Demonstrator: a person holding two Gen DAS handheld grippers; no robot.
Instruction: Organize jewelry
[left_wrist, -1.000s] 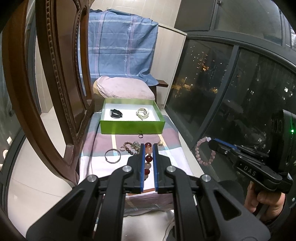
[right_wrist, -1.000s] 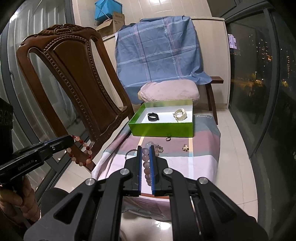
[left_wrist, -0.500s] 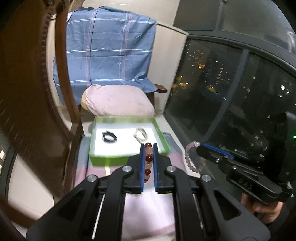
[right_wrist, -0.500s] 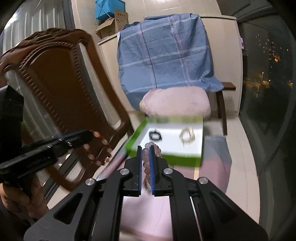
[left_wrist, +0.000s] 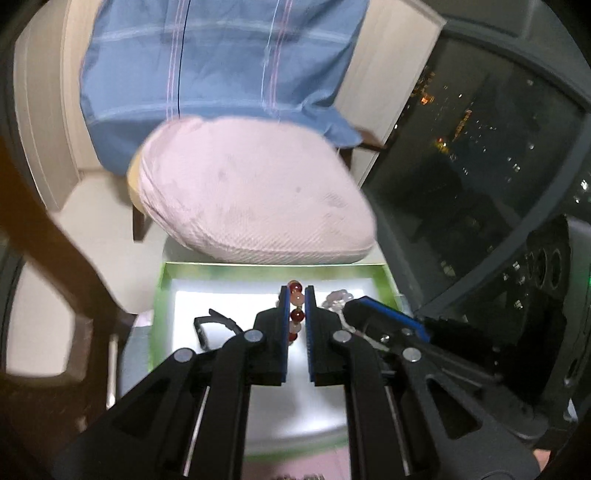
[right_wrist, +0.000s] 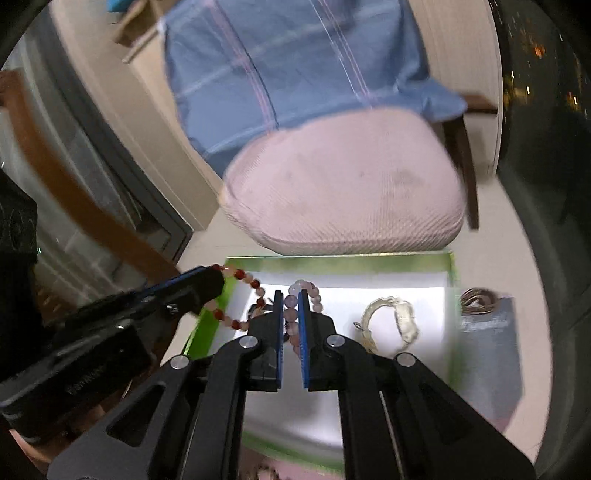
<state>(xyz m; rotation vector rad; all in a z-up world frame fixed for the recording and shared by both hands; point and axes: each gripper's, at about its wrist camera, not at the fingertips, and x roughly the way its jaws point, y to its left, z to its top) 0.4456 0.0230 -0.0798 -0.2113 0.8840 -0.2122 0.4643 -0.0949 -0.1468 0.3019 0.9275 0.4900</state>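
My left gripper (left_wrist: 296, 295) is shut on a red and pink bead bracelet (left_wrist: 295, 315) and holds it over the green box (left_wrist: 159, 295). The same bracelet (right_wrist: 240, 295) hangs from that gripper in the right wrist view. My right gripper (right_wrist: 291, 301) is shut on a pale pink bead bracelet (right_wrist: 291, 314), also over the green box (right_wrist: 452, 273). A black band (left_wrist: 207, 325) and a cream bangle (right_wrist: 391, 317) lie on the box's white floor. The right gripper (left_wrist: 364, 308) shows close beside the left one.
A pink cushion (left_wrist: 255, 199) sits right behind the box, with a blue plaid cloth (left_wrist: 218, 66) above it. A wooden chair (right_wrist: 74, 206) stands at the left. Dark window glass (left_wrist: 480, 147) runs along the right. A coiled brown bracelet (right_wrist: 476, 297) lies outside the box's right wall.
Both grippers have moved forward with their bracelets, from above the striped cloth to over the green box, and now sit close together.
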